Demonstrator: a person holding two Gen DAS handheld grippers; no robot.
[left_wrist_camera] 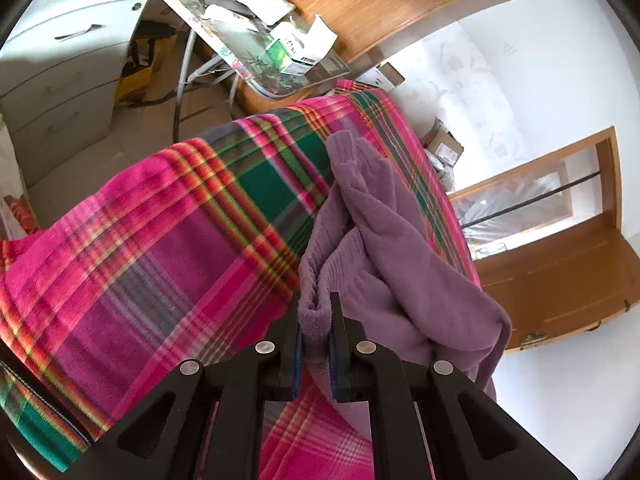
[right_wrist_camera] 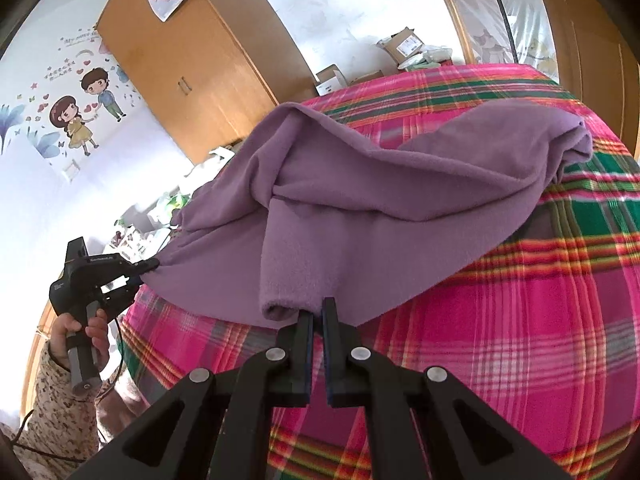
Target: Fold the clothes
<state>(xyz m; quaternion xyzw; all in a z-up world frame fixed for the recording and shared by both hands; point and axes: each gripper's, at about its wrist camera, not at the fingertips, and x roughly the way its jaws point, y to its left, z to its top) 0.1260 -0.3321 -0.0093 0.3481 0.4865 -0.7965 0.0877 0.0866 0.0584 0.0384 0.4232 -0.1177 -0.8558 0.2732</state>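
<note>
Two grippers pinch one purple fleece garment [right_wrist_camera: 360, 184]. The left gripper [left_wrist_camera: 316, 320] clamps its ribbed edge at lower centre; the right gripper [right_wrist_camera: 317, 316] nips a folded edge above the plaid bedspread [right_wrist_camera: 520, 320].

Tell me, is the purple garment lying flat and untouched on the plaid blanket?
No, both the left gripper and right gripper pinch the purple garment, lifting its near edge.
</note>
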